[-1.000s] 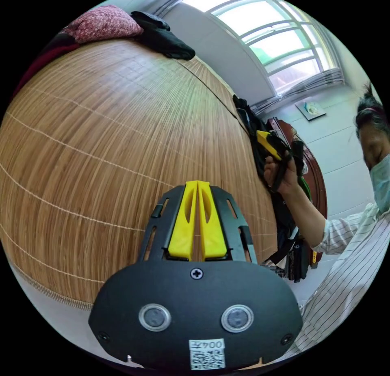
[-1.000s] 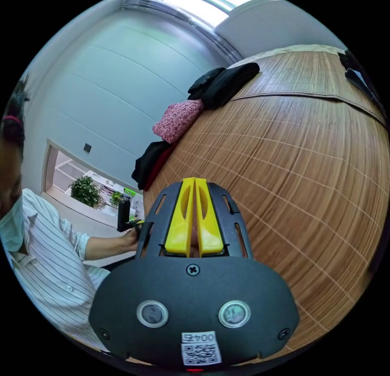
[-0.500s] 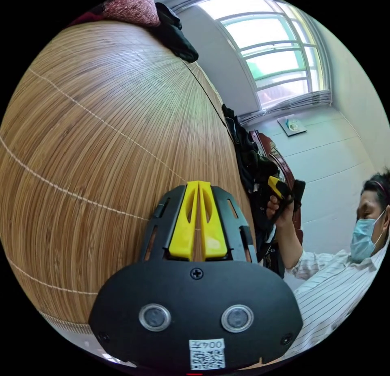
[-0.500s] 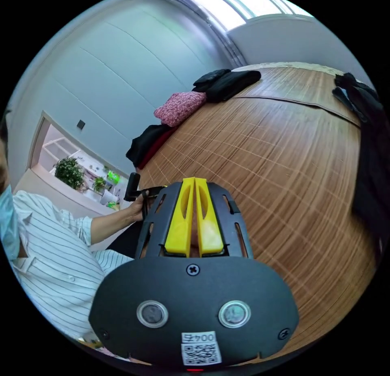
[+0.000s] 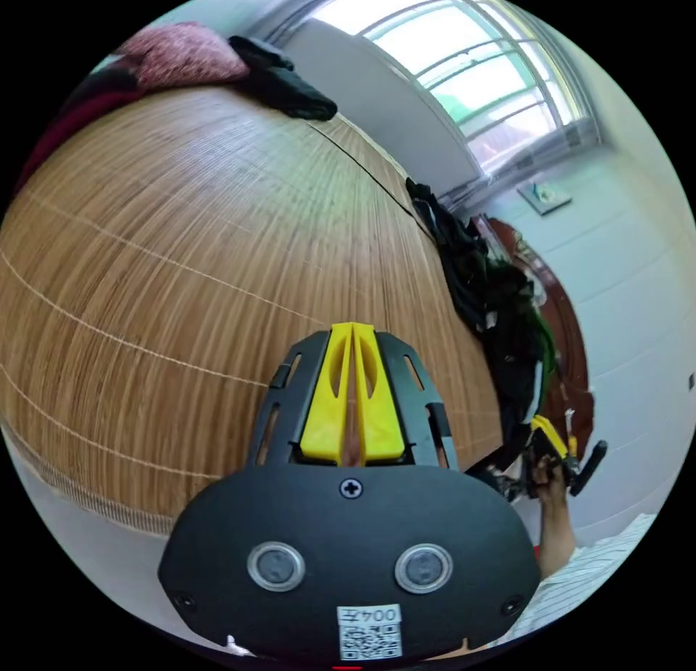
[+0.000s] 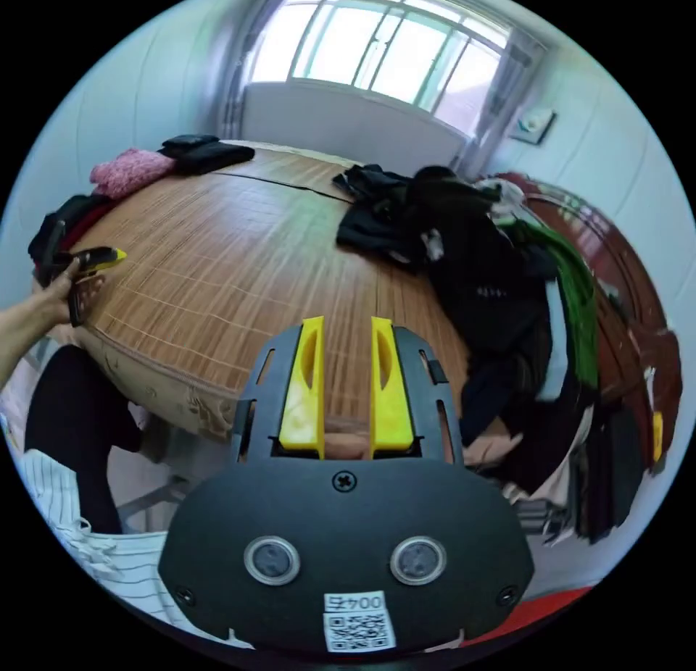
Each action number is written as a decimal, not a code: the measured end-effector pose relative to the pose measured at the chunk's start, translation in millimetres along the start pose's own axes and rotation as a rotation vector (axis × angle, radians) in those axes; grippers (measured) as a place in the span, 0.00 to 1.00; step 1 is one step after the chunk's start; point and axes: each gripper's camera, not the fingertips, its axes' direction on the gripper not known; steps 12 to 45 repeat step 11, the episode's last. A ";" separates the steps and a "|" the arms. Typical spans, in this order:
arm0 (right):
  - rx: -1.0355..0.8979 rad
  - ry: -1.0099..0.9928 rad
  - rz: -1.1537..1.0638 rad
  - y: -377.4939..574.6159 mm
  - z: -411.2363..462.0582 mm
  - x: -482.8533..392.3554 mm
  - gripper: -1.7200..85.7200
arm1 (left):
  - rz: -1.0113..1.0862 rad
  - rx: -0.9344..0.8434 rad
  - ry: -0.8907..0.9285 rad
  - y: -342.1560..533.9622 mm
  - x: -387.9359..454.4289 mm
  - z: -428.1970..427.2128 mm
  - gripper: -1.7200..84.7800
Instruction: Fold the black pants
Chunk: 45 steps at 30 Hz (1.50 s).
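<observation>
Left gripper (image 5: 351, 330): jaws pressed together with nothing between them, held over the bamboo mat (image 5: 181, 251).
Right gripper (image 6: 346, 330): jaws parted, gripping nothing, pointed over the near edge of the mat (image 6: 232, 265); seen from the left gripper view it sat at four o'clock (image 5: 554, 439), in a hand (image 5: 549, 475).
Black pants: I could not pick them out for certain; a heap of dark clothes (image 6: 464, 265) lay at two o'clock in the right gripper view, on the mat's far side beside a wooden headboard (image 6: 638, 280).
Far edge of the mat: a pink knit bundle (image 6: 130, 171) and folded black garments (image 6: 196, 153) at ten o'clock.
</observation>
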 end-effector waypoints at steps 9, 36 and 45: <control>0.190 0.022 0.363 125.3 -141.7 92.8 0.04 | 0.463 -0.050 -0.514 198.7 194.7 137.2 0.03; 0.223 -0.057 0.413 149.5 -172.1 109.8 0.08 | 0.499 0.002 -0.618 240.5 215.4 163.7 0.03; 0.223 -0.057 0.413 149.5 -172.1 109.8 0.08 | 0.499 0.002 -0.618 240.5 215.4 163.7 0.03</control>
